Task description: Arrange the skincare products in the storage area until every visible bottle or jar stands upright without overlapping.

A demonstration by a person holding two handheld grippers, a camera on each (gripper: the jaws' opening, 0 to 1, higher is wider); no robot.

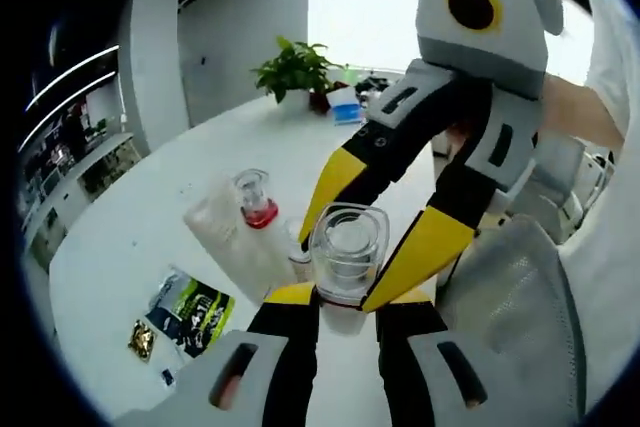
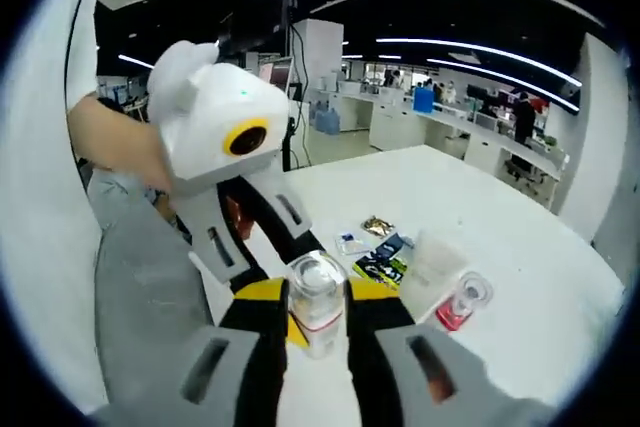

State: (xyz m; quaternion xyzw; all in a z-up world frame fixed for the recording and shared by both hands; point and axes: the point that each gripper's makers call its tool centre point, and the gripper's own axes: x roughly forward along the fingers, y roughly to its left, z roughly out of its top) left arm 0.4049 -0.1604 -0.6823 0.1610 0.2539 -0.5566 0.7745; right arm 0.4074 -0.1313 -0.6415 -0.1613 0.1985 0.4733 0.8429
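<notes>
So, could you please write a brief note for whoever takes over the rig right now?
Left gripper and right gripper are both shut on the clear jar, holding it upright from opposite sides above the white table. The red-liquid bottle stands upright on the table beside a frosted clear pouch. Sachets lie flat nearby. Left to do: set the jar down upright, apart from the bottle, then release.

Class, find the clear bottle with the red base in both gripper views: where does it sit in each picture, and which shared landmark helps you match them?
Left gripper view: the red-based bottle stands left of centre on the white table, beyond the clear jar.
Right gripper view: it is at lower right, right of the jar.
Shared landmark: the green packet lying on the table.
</notes>
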